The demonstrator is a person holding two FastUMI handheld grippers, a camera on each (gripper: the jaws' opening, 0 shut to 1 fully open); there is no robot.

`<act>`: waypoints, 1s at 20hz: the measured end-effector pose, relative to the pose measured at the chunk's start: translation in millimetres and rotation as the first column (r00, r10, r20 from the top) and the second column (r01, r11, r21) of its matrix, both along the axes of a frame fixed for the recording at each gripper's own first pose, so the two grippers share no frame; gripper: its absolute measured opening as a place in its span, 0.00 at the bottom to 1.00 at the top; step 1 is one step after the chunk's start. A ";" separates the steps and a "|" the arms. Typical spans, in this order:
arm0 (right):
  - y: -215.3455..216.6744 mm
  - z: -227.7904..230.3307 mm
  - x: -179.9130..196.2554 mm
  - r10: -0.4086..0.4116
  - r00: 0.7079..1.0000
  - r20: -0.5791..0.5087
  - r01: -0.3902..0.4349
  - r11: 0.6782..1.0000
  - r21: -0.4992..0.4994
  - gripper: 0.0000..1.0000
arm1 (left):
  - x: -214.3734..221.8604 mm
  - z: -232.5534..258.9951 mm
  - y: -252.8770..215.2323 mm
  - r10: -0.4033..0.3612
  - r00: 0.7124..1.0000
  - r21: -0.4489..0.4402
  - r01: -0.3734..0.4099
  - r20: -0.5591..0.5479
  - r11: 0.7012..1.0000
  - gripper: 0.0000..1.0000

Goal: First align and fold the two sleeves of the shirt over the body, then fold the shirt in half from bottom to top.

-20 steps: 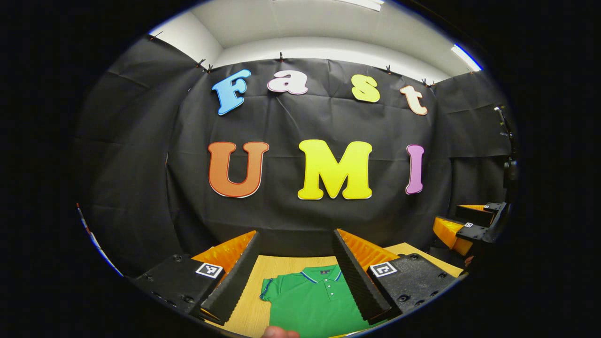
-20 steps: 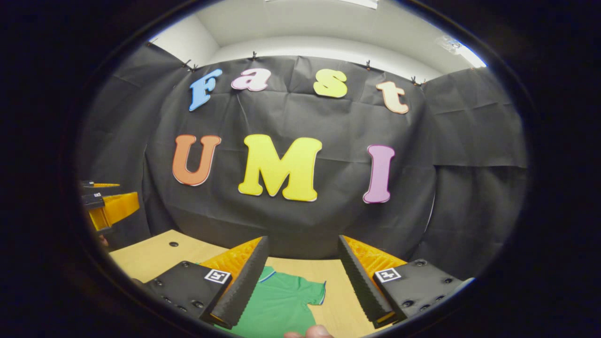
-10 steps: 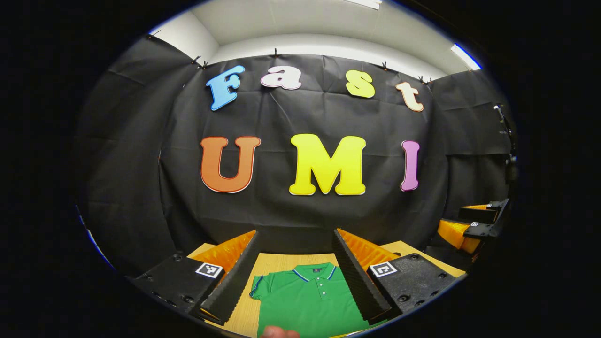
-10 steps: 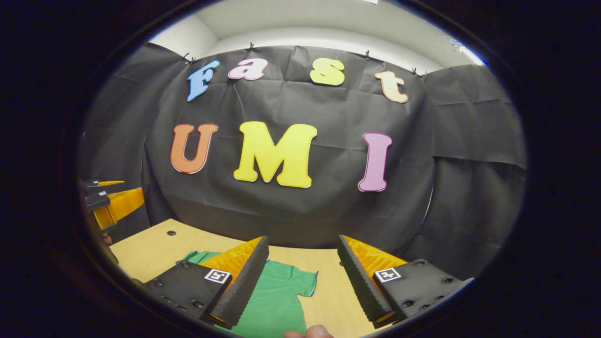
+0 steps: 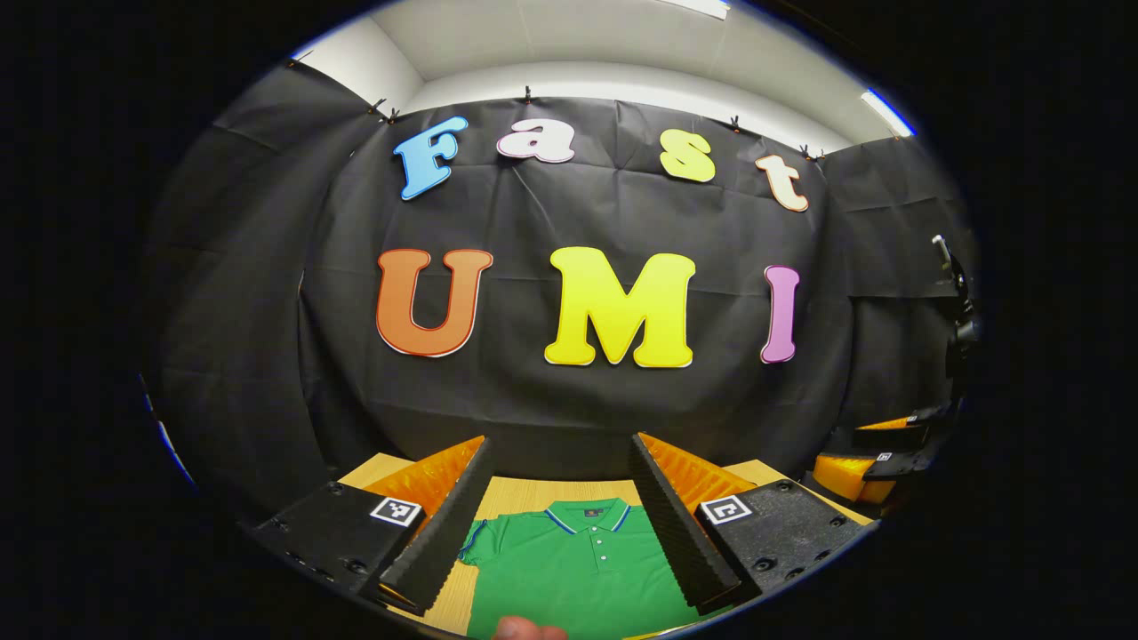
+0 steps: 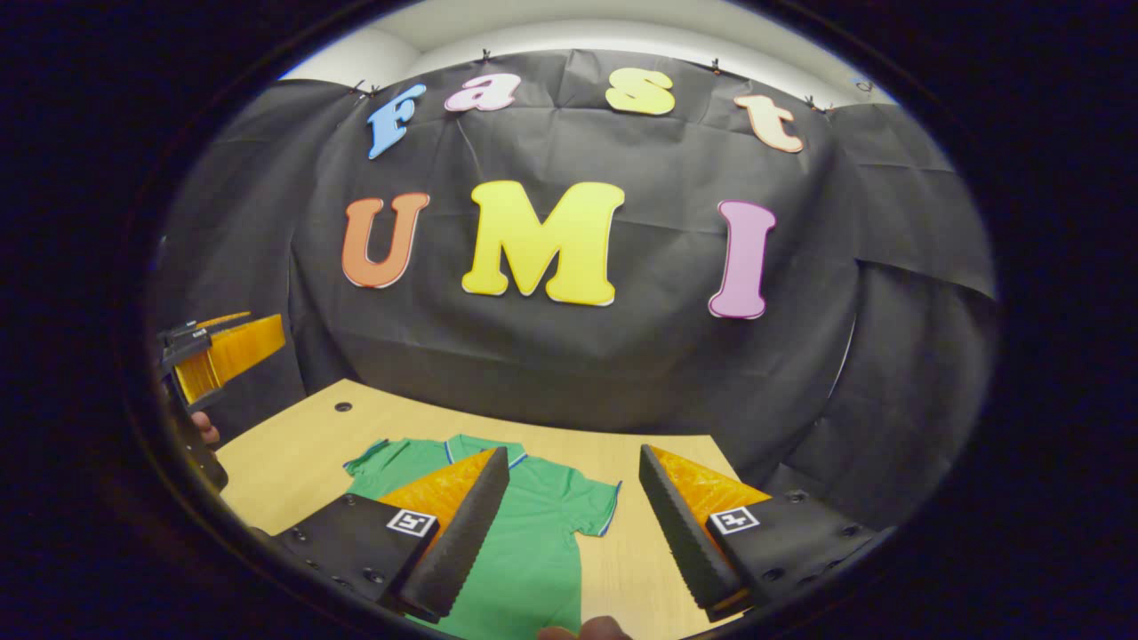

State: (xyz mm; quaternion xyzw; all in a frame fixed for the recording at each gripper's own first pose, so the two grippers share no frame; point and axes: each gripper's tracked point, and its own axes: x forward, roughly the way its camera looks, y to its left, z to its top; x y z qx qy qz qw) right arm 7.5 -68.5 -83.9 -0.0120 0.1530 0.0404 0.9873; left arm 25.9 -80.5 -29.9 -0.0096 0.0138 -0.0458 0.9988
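Nothing is folded yet: the green shirt [image 6: 533,542] lies flat on the wooden table [image 6: 293,453] with both sleeves out, while I hold my left gripper [image 5: 560,524] and right gripper [image 6: 573,533] wide open above it.

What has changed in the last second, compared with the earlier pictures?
Both cameras tipped downward: more of the green shirt and the wooden table shows, most in the right gripper view. Nothing was taken hold of. The shirt stays flat, sleeves unfolded; the left gripper and right gripper stay open above it.
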 end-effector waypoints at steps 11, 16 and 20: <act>-43.9 -83.3 46.8 0.006 0.970 -0.242 0.001 1.000 0.032 0.93 | 6.0 -28.0 4.1 0.047 0.995 0.009 -0.047 -0.091 0.999 0.98; -51.6 -133.7 75.4 0.059 0.920 -0.388 -0.034 0.997 0.069 0.95 | 4.5 -25.7 -4.2 0.042 0.994 0.032 -0.038 -0.106 0.999 0.98; -59.6 -169.7 105.5 0.069 0.869 -0.490 0.013 0.987 0.162 0.93 | 5.1 -28.9 -5.3 0.050 0.991 0.061 -0.043 -0.123 0.997 0.98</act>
